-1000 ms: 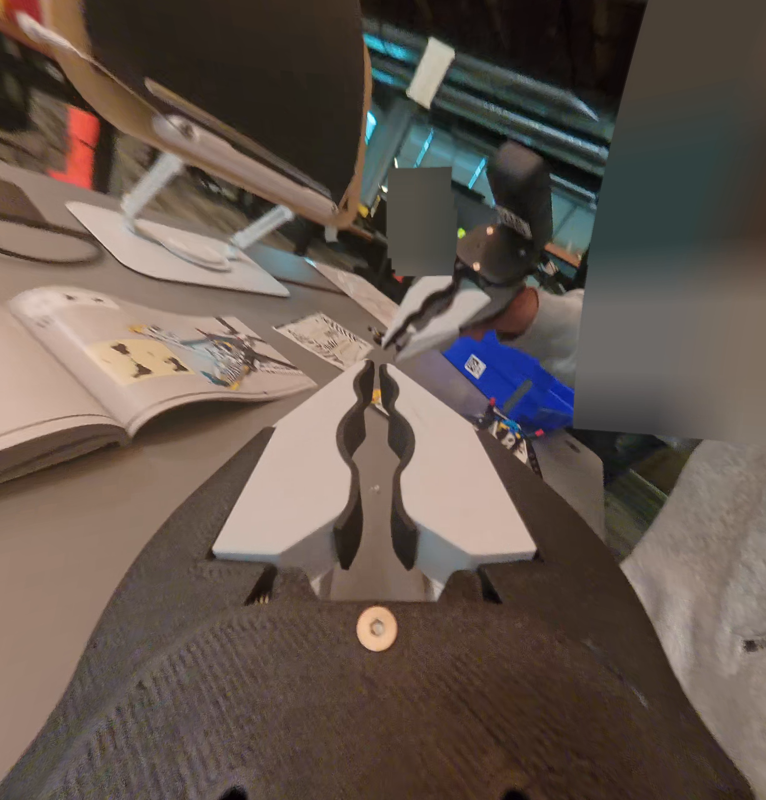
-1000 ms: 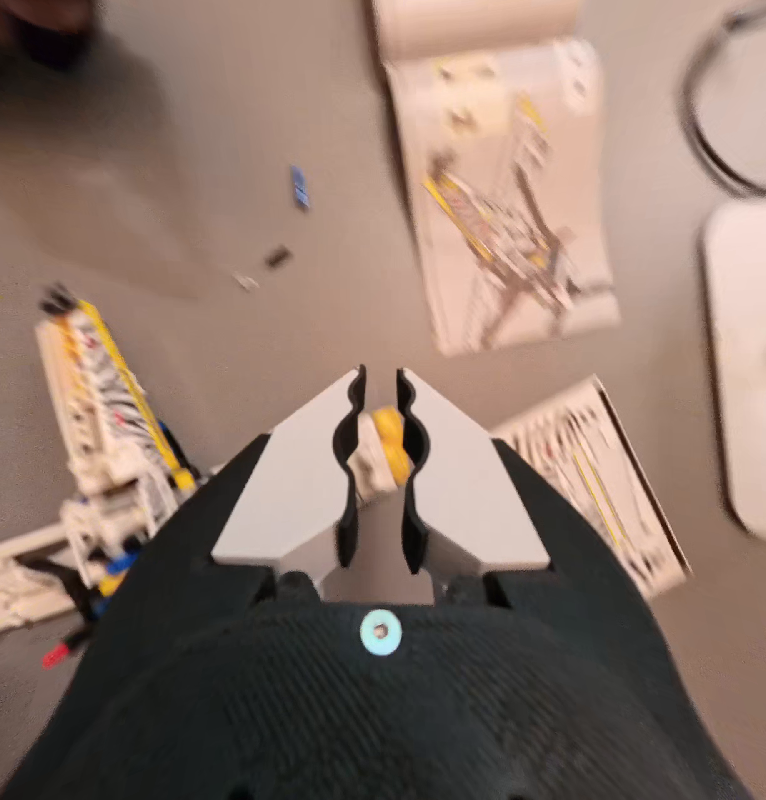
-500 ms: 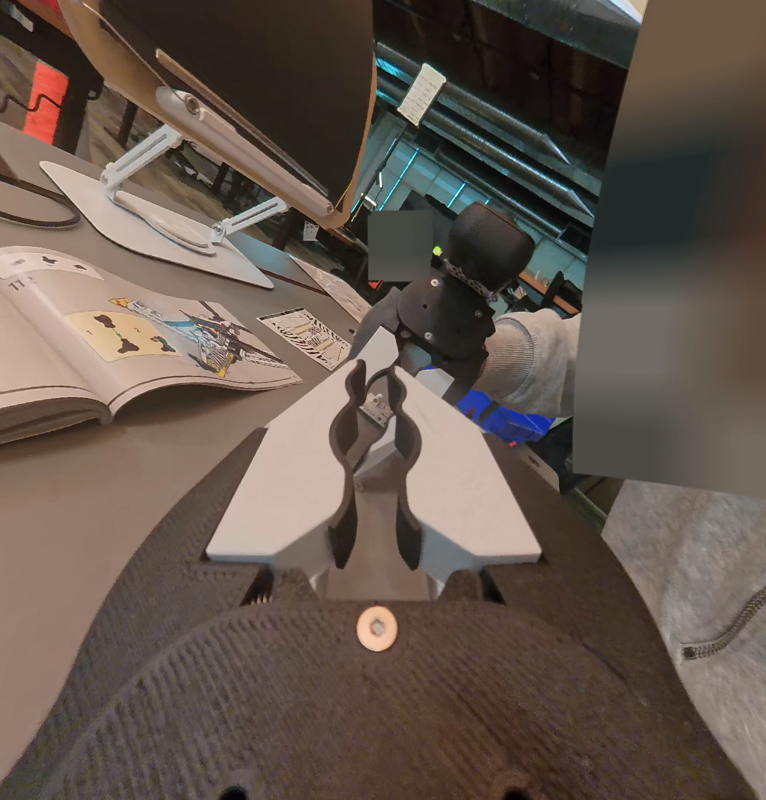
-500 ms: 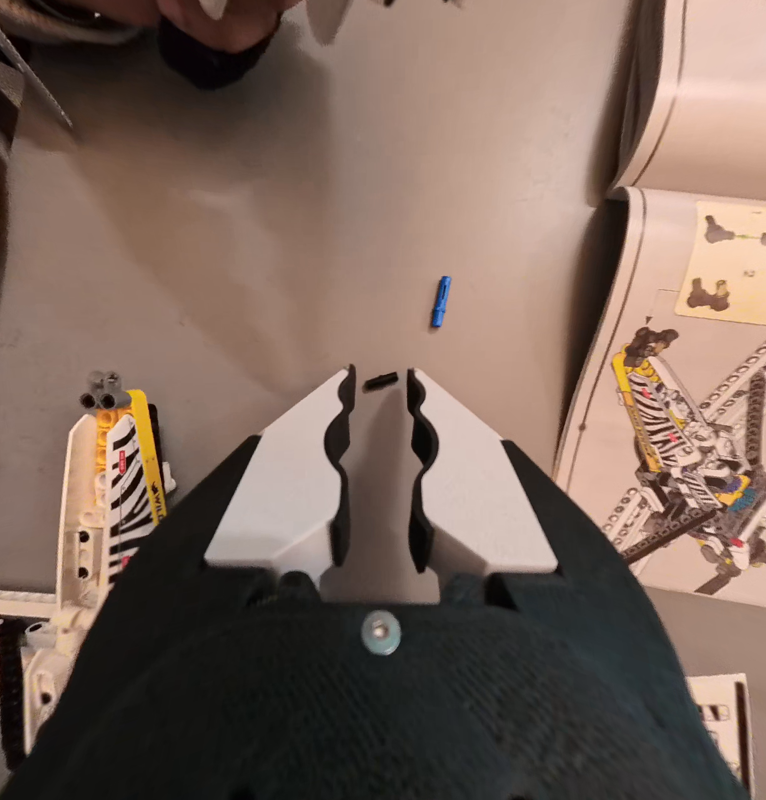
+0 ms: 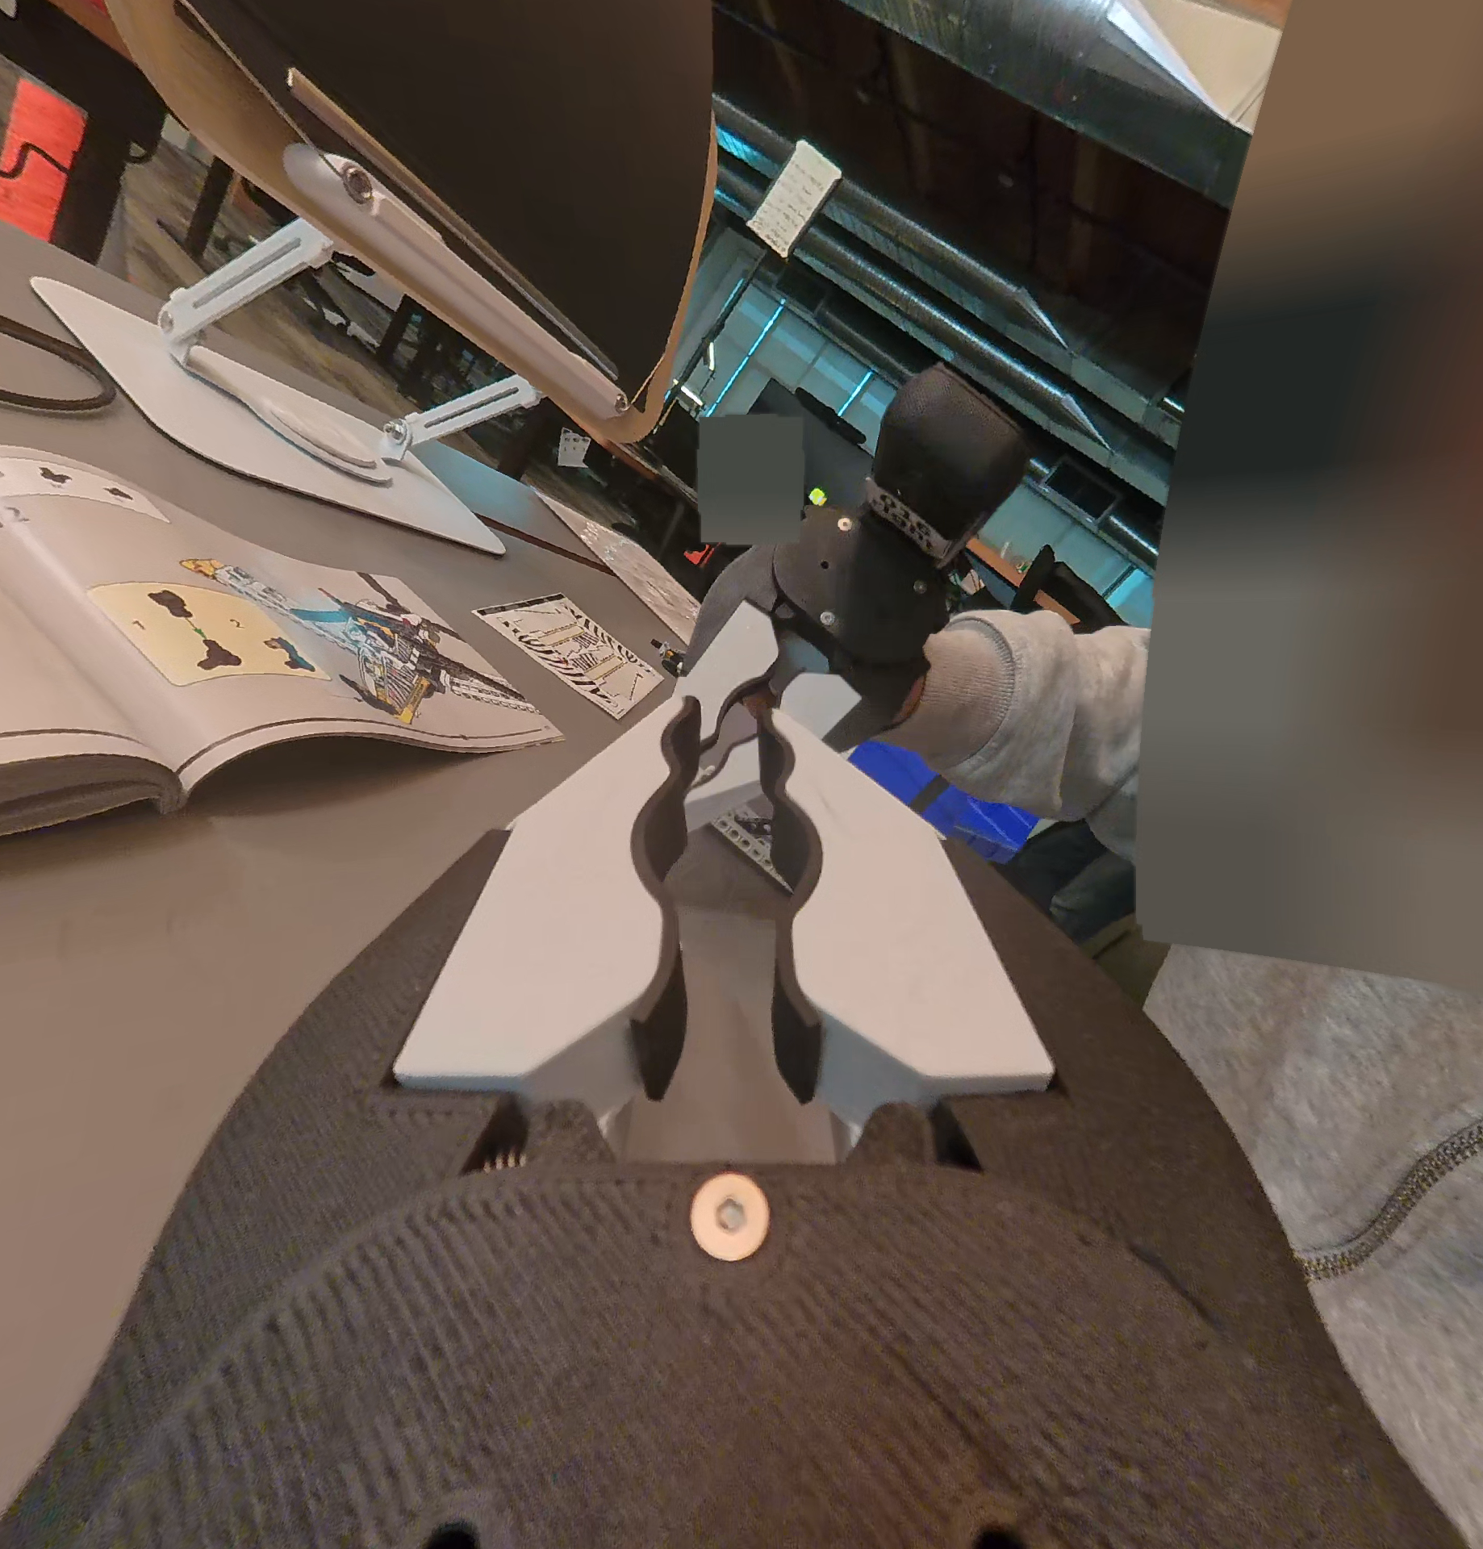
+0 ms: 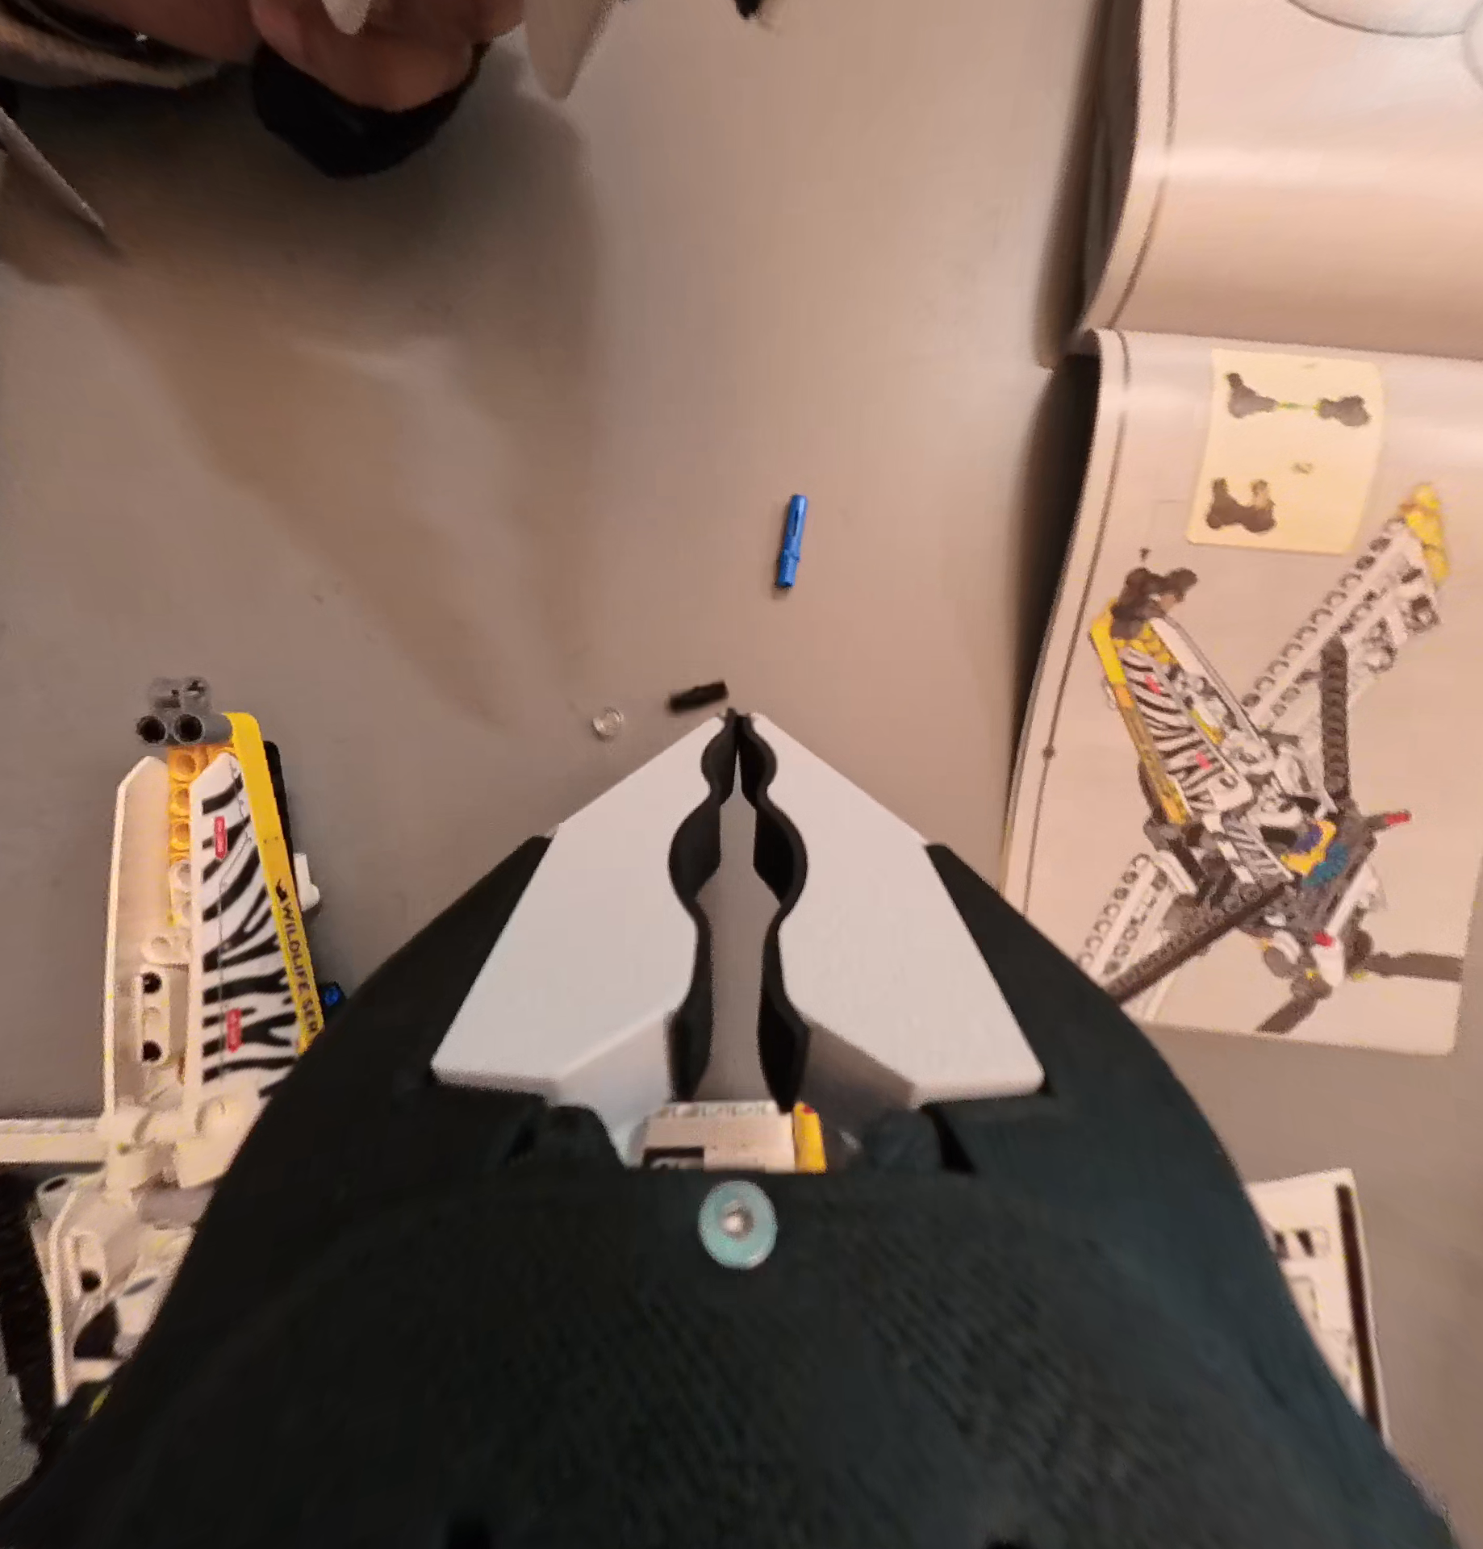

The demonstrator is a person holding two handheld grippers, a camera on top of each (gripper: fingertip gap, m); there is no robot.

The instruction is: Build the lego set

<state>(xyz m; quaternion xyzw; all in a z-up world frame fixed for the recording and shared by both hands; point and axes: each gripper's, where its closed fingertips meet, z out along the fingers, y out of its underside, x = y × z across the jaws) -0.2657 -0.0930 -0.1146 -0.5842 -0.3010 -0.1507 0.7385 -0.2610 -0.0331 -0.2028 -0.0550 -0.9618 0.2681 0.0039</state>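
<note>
Lego model (image 6: 210, 905) lower left: cut by frame edge, partly behind right gripper body. Sticker sheet (image 6: 1316, 1274) lower right mostly hidden. Instruction booklet (image 6: 1275, 670) clipped at right edge. Top-left hand blurred.

Printed lettering is seen on the yellow strip of the zebra-striped lego panel (image 6: 243, 914), a page number on the instruction booklet (image 5: 218, 637) at 9 o'clock, characters on the right gripper's (image 5: 734, 712) handle band; none reproduced.

A monitor (image 5: 487, 159) on a silver stand (image 5: 252, 394) rises well left of the jaws and beyond them. A black cable (image 5: 42, 394) curls beside its base, and a blue bin (image 5: 964, 805) sits just right of the fingertips.
</note>
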